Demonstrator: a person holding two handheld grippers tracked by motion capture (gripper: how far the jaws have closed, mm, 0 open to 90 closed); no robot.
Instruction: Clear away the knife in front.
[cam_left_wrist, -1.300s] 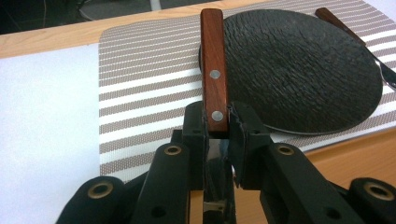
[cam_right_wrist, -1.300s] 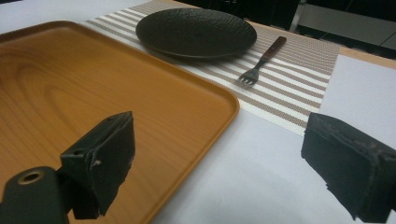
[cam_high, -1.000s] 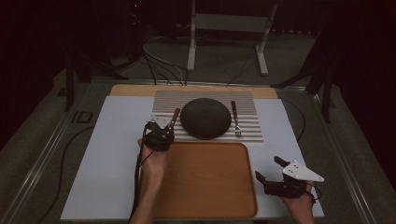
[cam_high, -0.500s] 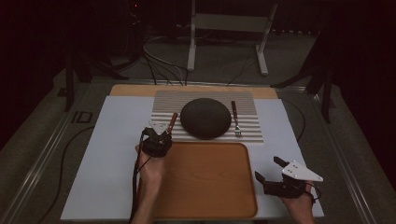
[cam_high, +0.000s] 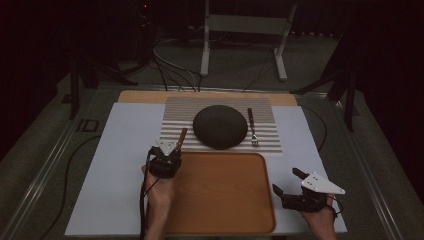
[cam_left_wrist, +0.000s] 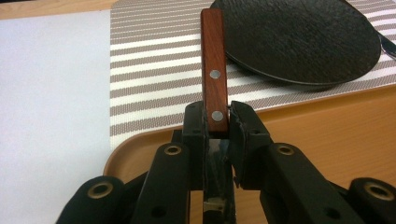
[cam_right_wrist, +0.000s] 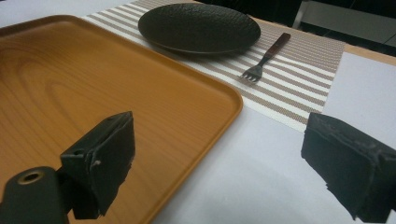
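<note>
Compared with a second ago, the left gripper (cam_high: 165, 159) has drawn back toward the person and now sits over the far left corner of the tray (cam_high: 220, 210), carrying the wooden handle (cam_left_wrist: 214, 74) with it; earlier it was farther out, at the edge of the striped mat (cam_high: 220, 107). The right gripper (cam_high: 292, 189) has barely shifted and rests just beside the tray's right edge.

There is one tray, one striped mat, one dark plate (cam_high: 220, 126), one fork (cam_high: 252, 127), one wooden-handled utensil and two grippers. The plate lies in the middle of the mat, the fork to its right on the mat, both well apart from either gripper.

In the left gripper view the jaws are closed narrowly on the near end of the handle, which has two metal rivets and points away toward the plate's rim. The utensil's working end is hidden between and beneath the jaws, so what kind of utensil it is cannot be told. In the right gripper view the jaws stand wide apart with nothing between them, over the white table (cam_right_wrist: 261, 177) and the tray's corner (cam_right_wrist: 140, 116).

The high view is dim, and the person's forearms are cut off at the bottom edge.
</note>
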